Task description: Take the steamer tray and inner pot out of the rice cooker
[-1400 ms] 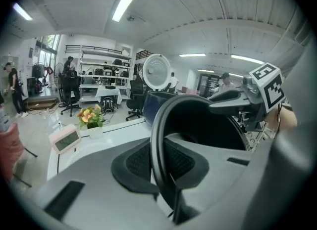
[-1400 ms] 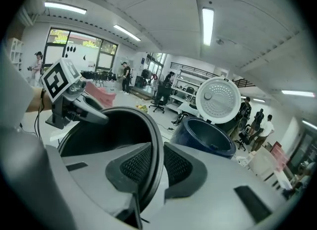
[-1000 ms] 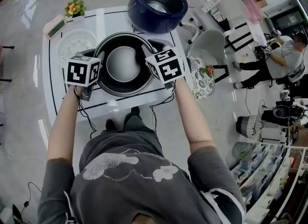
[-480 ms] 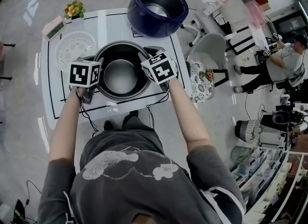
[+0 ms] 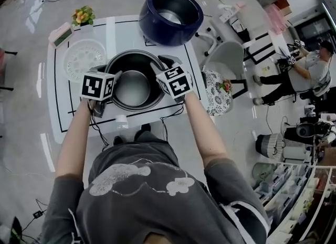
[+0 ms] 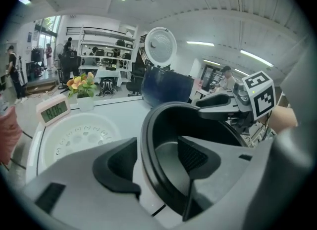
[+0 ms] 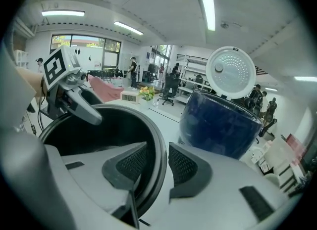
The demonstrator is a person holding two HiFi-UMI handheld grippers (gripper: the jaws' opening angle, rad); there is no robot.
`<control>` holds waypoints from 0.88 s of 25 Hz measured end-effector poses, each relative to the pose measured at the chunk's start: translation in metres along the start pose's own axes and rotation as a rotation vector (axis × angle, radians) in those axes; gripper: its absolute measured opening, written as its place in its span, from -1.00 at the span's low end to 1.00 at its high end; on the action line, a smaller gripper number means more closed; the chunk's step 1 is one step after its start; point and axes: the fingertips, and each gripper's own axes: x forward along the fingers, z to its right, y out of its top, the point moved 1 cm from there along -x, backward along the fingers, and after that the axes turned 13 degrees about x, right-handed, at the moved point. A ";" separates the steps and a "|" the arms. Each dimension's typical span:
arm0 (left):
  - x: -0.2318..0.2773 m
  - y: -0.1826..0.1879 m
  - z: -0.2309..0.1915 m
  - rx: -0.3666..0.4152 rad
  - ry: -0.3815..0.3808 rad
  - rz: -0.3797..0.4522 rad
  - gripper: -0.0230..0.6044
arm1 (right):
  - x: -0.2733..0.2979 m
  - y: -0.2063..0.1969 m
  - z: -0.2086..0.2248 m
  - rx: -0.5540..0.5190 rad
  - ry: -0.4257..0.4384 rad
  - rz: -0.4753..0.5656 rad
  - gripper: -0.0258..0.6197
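Reading left to right, the only writing is on the small clock at the far left of the bench, and its digits are too blurred to make out. Beside it lies the white perforated steamer tray, already out on the bench. The left tool straddles the left rim of the inner pot, which stands on the bench near the person. Its jaws have just been opening and stand clear of the rim. The right tool straddles the right rim. Its jaws have also just been opening, with narrower gaps, and it seems released. Only the right gripper view shows the dotted inner face of the lid above the blue rice cooker, far right.
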 end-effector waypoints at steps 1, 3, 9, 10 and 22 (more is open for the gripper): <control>-0.001 0.001 0.003 0.015 -0.010 0.009 -0.03 | -0.003 0.002 -0.002 0.000 -0.005 0.018 -0.43; -0.006 0.001 0.004 0.045 -0.009 0.030 0.10 | -0.011 0.008 -0.008 -0.020 -0.032 0.055 -0.37; -0.044 0.023 -0.001 0.116 0.014 0.217 0.24 | -0.051 0.029 -0.026 -0.056 -0.163 0.238 -0.20; -0.051 0.029 -0.003 0.128 0.028 0.260 0.24 | -0.059 0.034 -0.027 -0.042 -0.185 0.289 -0.20; -0.112 0.024 0.020 0.198 0.183 0.468 0.24 | -0.111 0.065 -0.066 0.024 -0.227 0.618 -0.75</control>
